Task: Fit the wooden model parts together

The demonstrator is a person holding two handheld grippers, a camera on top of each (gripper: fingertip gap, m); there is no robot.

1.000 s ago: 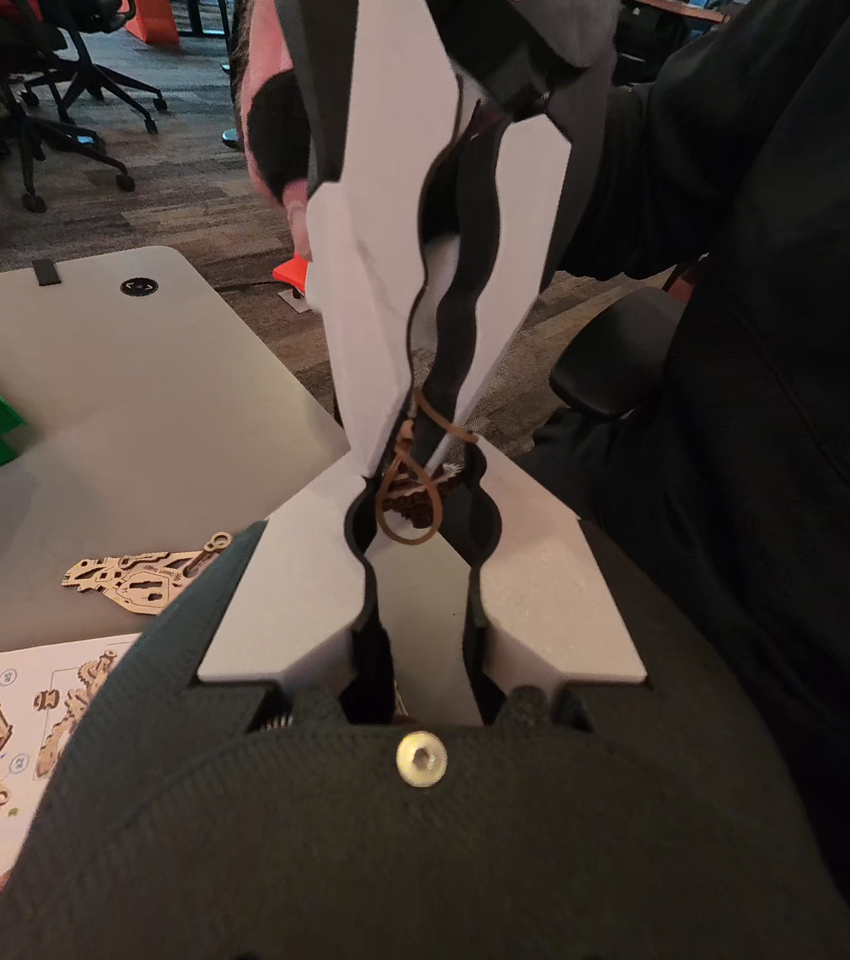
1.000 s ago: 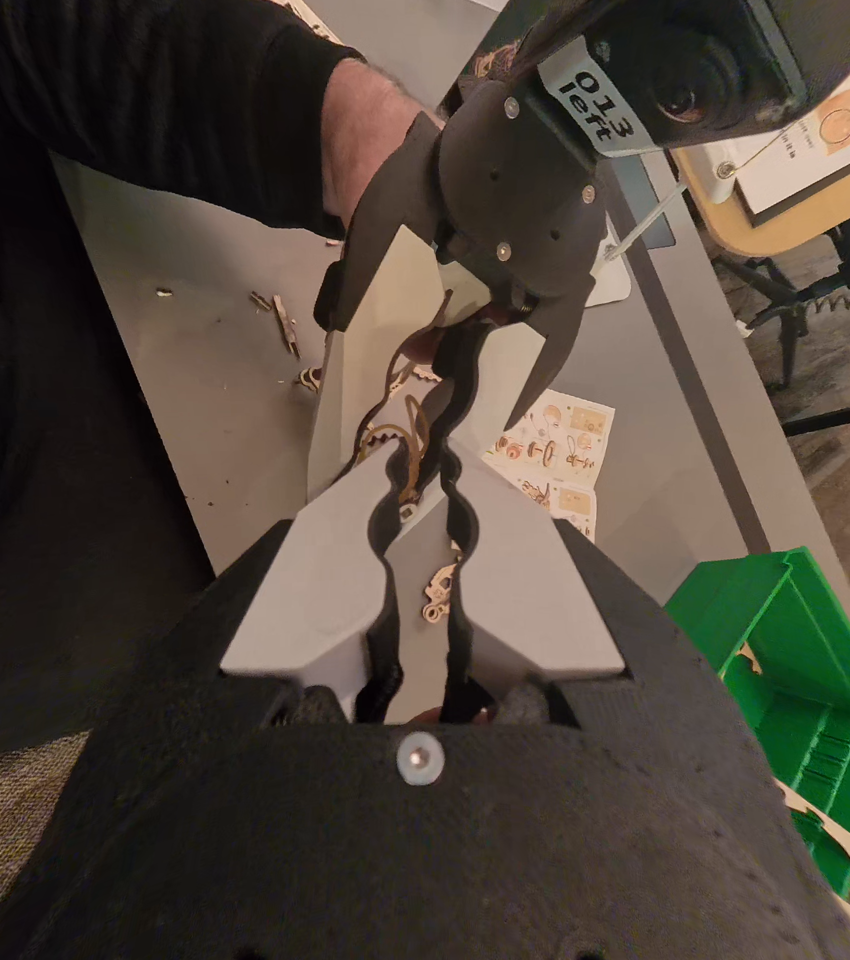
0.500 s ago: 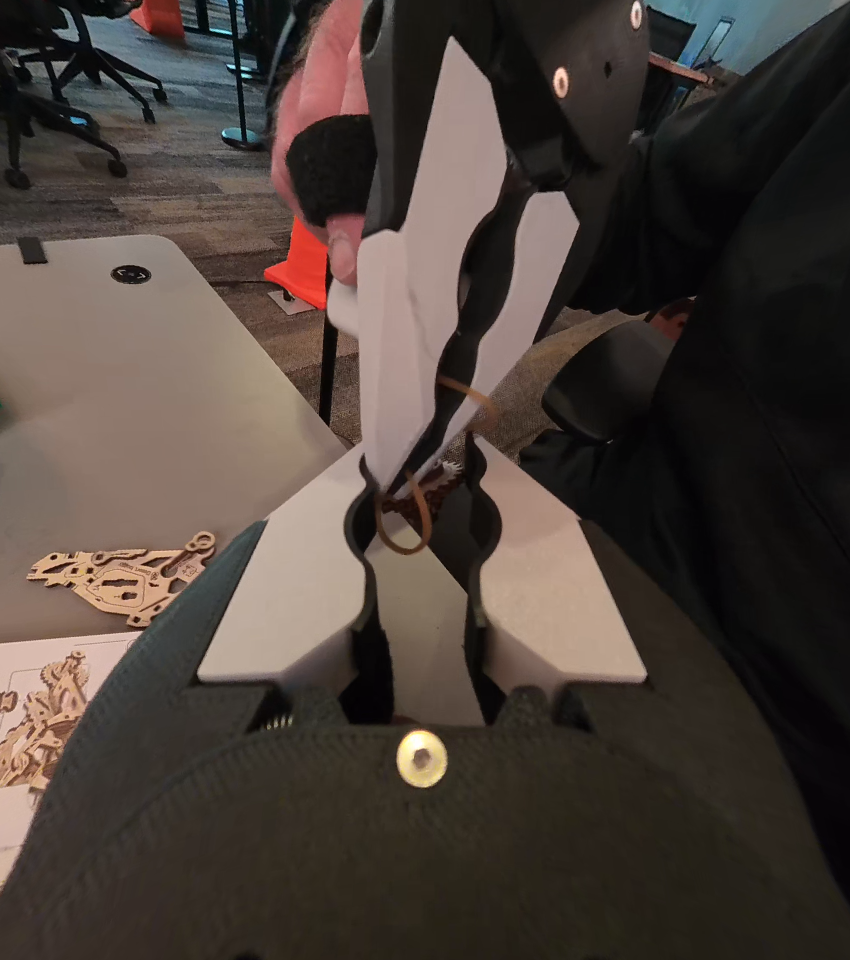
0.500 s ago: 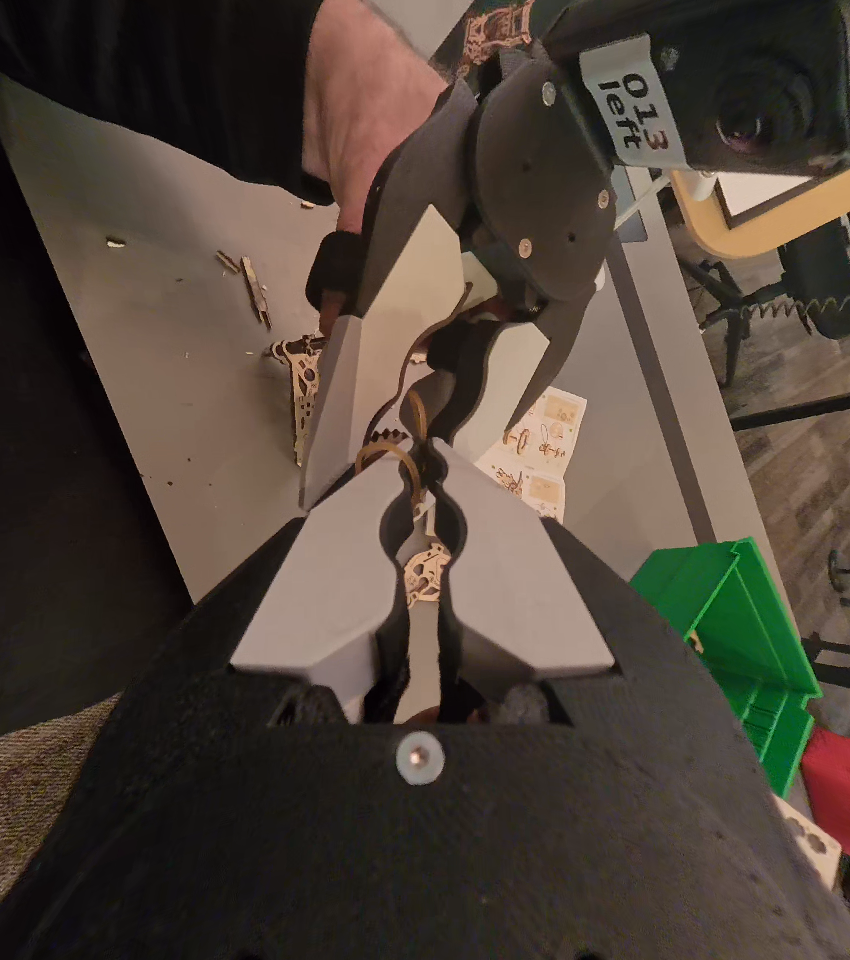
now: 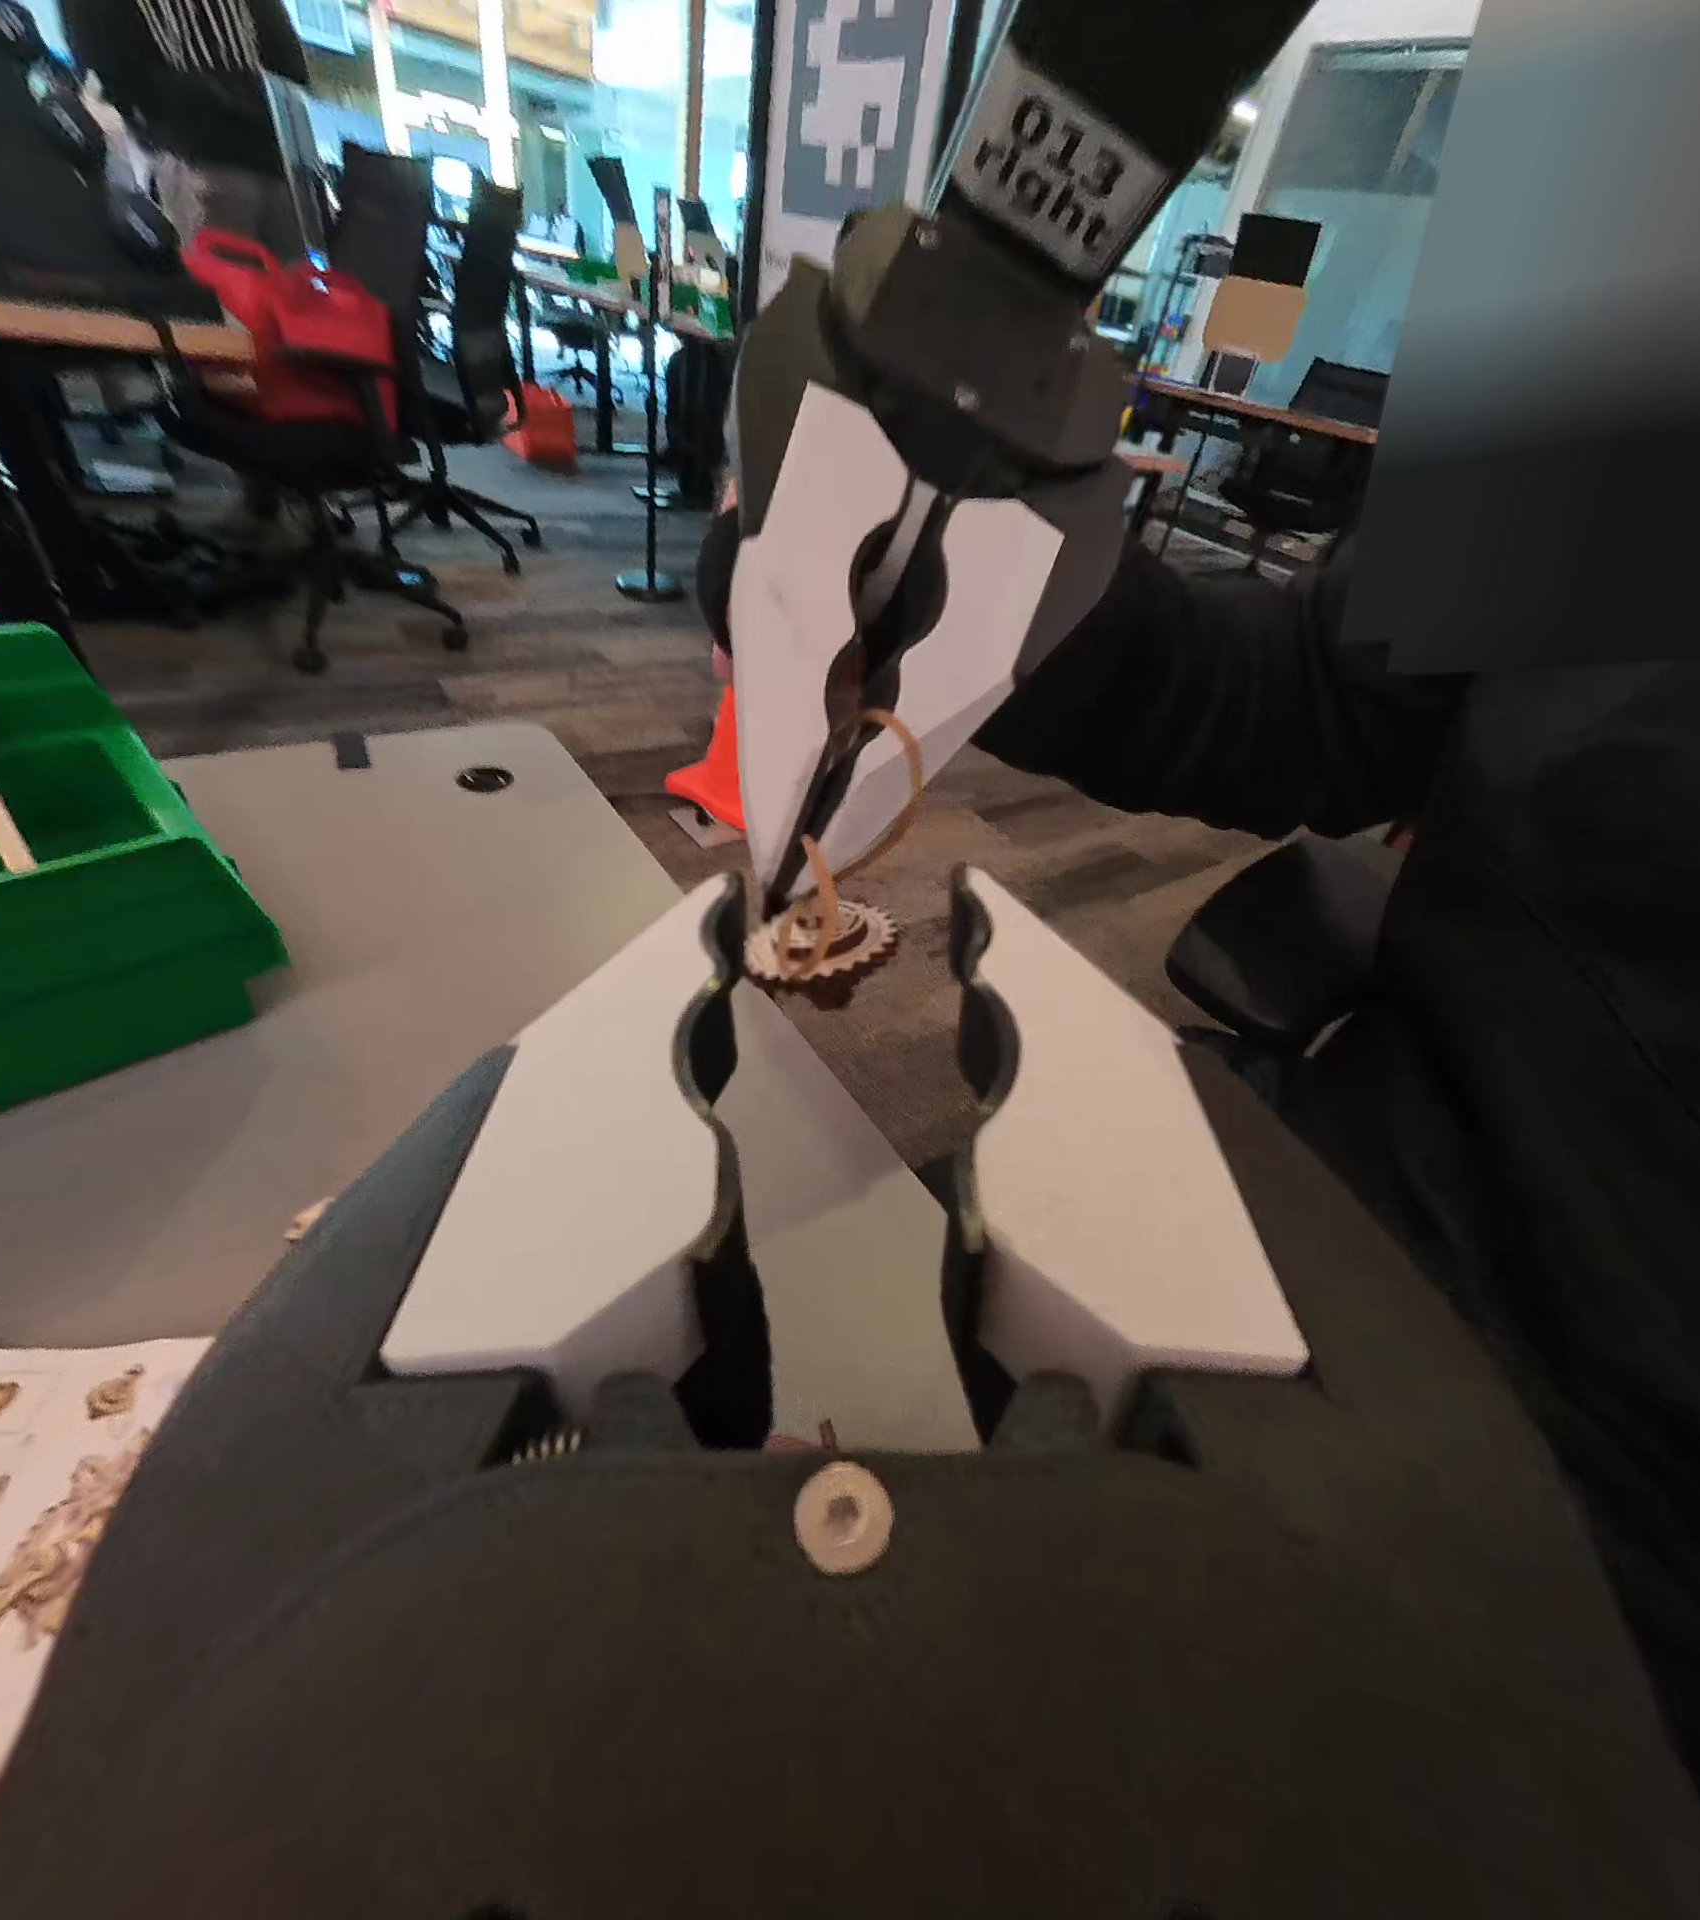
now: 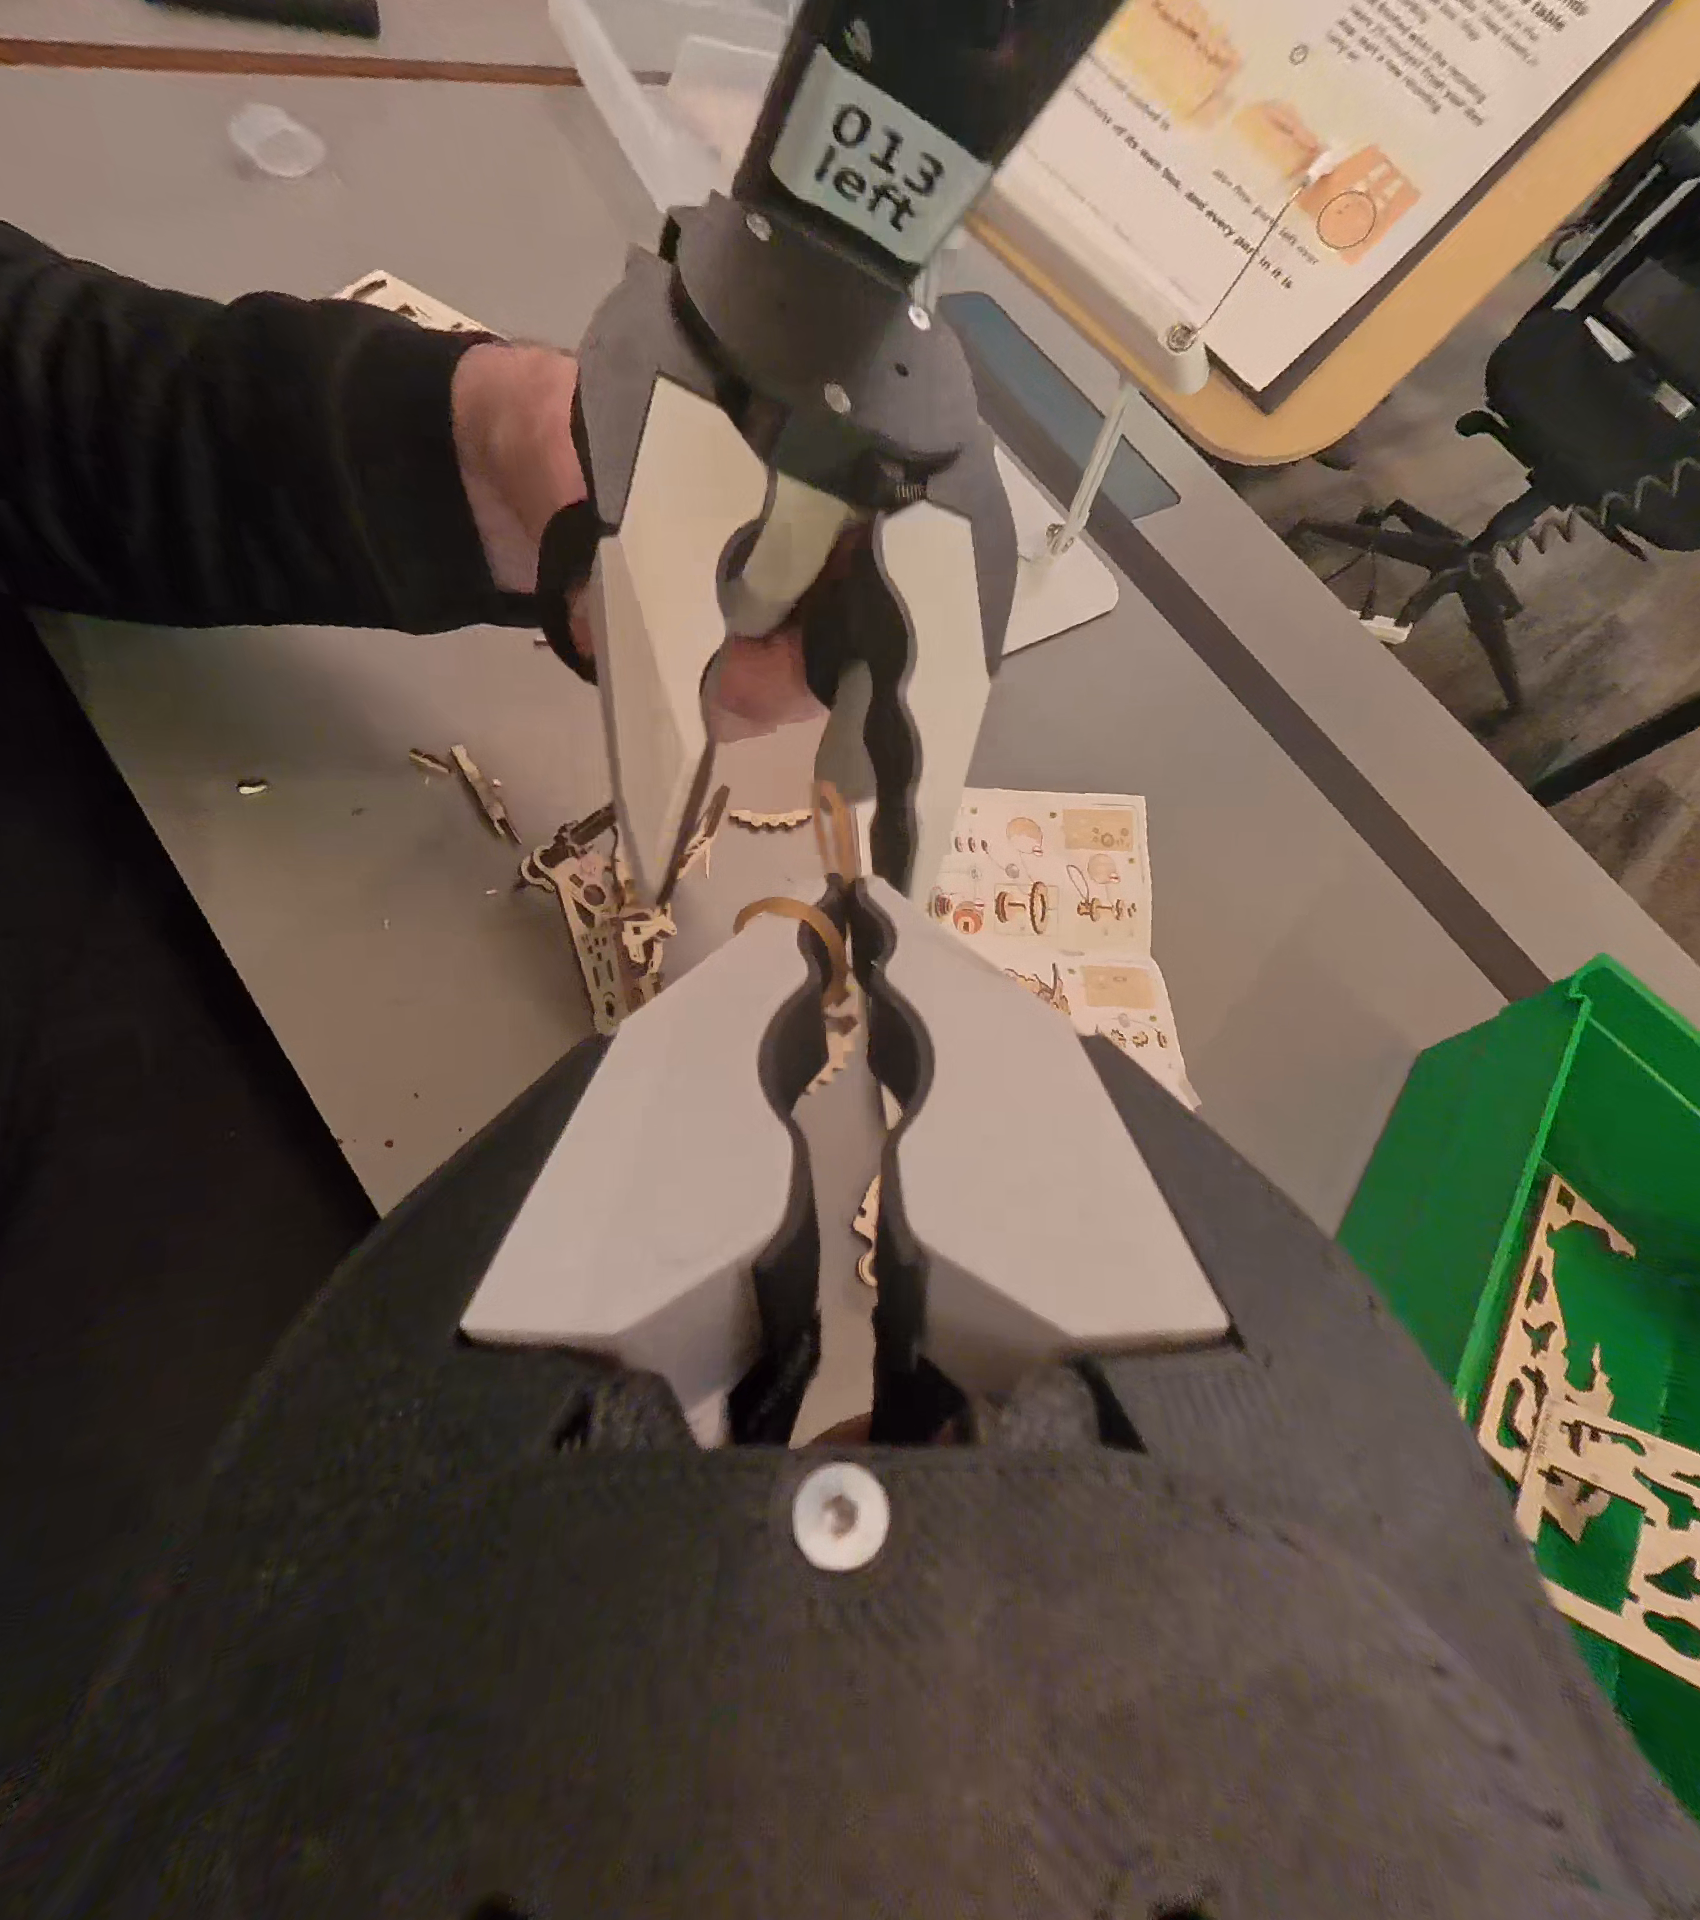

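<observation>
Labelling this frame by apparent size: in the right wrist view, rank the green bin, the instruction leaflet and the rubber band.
1. Green plastic bin, partly cropped
2. Printed paper instruction leaflet
3. Tan rubber band

The bin sits nearest, so that inflates it.

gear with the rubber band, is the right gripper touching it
Touching. The right wrist view shows the right gripper shut on the gear, its toothed edge pinched between the fingers.

Your left wrist camera looks out along its fingers, past the grey table's (image 5: 389, 935) edge toward the room. Your right one looks steeply down onto that table (image 6: 326, 883). Both closely share the wooden gear (image 5: 820, 940) (image 6: 841, 1023).
</observation>
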